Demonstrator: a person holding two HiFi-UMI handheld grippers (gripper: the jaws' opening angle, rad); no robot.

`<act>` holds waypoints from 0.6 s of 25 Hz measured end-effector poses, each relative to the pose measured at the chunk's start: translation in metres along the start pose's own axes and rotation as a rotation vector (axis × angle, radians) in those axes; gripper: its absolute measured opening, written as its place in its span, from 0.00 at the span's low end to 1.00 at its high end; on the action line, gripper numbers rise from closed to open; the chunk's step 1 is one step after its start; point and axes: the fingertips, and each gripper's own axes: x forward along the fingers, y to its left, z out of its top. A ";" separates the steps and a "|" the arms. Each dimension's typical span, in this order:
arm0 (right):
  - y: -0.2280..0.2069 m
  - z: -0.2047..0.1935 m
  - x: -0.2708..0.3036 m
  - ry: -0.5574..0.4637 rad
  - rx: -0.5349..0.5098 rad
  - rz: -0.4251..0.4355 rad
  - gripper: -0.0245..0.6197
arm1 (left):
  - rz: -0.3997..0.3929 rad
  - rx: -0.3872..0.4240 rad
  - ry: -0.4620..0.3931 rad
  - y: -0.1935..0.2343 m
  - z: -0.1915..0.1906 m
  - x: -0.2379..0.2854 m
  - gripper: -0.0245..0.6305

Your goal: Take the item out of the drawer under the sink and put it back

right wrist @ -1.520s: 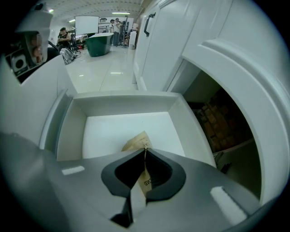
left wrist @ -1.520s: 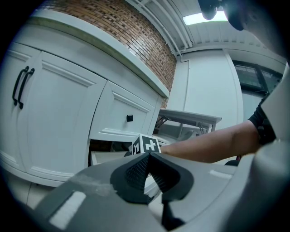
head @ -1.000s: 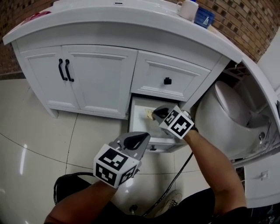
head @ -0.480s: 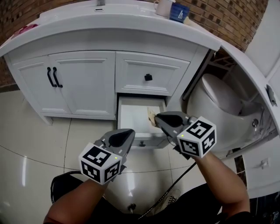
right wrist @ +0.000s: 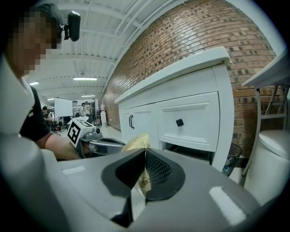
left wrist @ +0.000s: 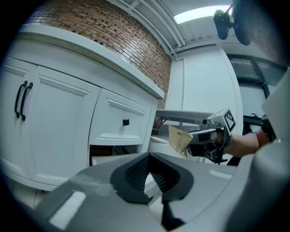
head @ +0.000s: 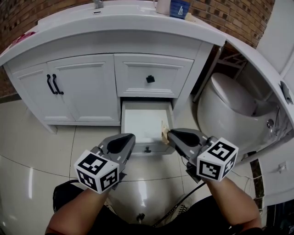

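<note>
Right gripper [right wrist: 145, 153] pinches packet [right wrist: 137, 141] (left gripper [left wrist: 149, 156] seemingly shut).

- Tan paper packet [right wrist: 137, 141], right gripper view: dark print low on face, mostly hidden by jaw pads. About three capitals show, maybe "EAD", not sure.
- Blue cup [head: 179, 8] on white vanity top [head: 138, 20]: white triangle mark, wording too small to read.
- Cubes on left gripper [head: 125, 139] and right gripper [head: 172, 134]: black-and-white square codes, no letters.

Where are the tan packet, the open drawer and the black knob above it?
tan packet [left wrist: 180, 138], left gripper view, middle of its face.
open drawer [head: 143, 120], head view, bare floor inside.
black knob [head: 150, 79], head view, its centre.
</note>
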 end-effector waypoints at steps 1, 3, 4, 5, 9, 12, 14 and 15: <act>-0.003 -0.005 0.001 0.006 0.015 -0.006 0.05 | -0.001 0.003 -0.006 0.000 0.002 -0.001 0.05; -0.010 -0.016 0.002 0.025 0.037 -0.018 0.05 | -0.002 0.007 -0.015 -0.001 0.005 -0.001 0.05; -0.012 -0.021 0.003 0.032 0.049 -0.020 0.05 | -0.003 0.008 -0.016 -0.002 0.006 -0.001 0.05; -0.014 -0.023 0.002 0.036 0.063 -0.019 0.05 | -0.004 0.008 -0.016 -0.003 0.006 -0.001 0.05; -0.014 -0.028 0.003 0.047 0.072 -0.016 0.05 | -0.002 0.018 -0.009 -0.004 0.004 -0.002 0.05; -0.014 -0.029 0.006 0.047 0.068 -0.011 0.05 | 0.002 0.025 -0.006 -0.002 0.004 -0.003 0.05; -0.015 -0.030 0.008 0.048 0.070 -0.011 0.05 | -0.002 0.023 -0.004 -0.002 0.003 -0.002 0.05; -0.015 -0.030 0.008 0.048 0.071 -0.011 0.05 | -0.006 0.020 -0.003 -0.003 0.002 -0.002 0.04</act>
